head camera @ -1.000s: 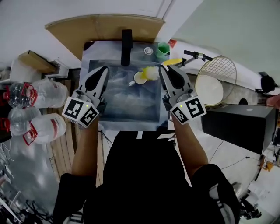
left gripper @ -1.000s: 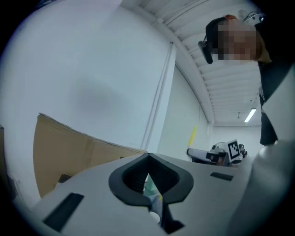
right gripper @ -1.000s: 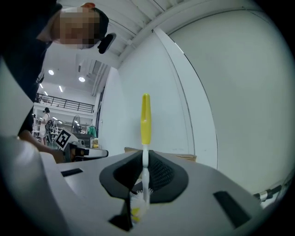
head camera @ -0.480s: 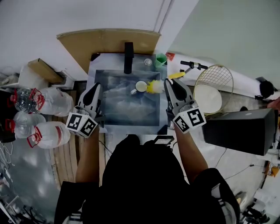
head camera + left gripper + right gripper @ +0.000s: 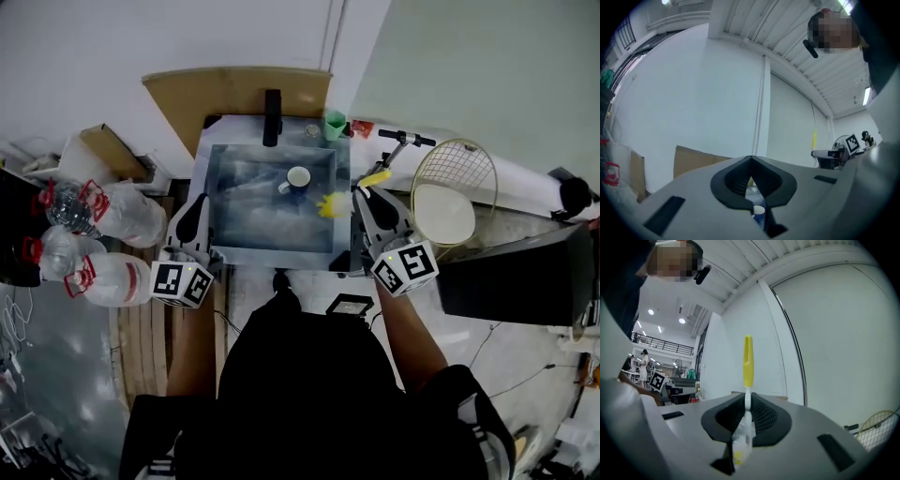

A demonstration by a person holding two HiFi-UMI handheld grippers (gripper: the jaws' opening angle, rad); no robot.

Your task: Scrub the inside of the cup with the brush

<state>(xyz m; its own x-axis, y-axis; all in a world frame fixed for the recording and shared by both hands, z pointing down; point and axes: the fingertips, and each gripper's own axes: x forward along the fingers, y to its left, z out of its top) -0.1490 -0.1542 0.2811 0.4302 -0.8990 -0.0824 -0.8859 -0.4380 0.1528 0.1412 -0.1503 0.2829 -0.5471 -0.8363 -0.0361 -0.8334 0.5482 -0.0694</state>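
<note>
head view puts the cup (image 5: 298, 178) upright in the sink (image 5: 246, 216), upper middle of the frame, apart from both tools. my right gripper (image 5: 364, 201), at the sink's right edge, is clamped on the brush (image 5: 336, 204), bristles over the basin. my left gripper (image 5: 194, 212), at the left edge, has its jaws together on nothing

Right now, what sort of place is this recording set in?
Probably a workshop or lab hall rather than a home kitchen: a metal sink against a bare wall with cardboard propped behind it, large water bottles beside it, and a railed mezzanine across the hall.
</note>
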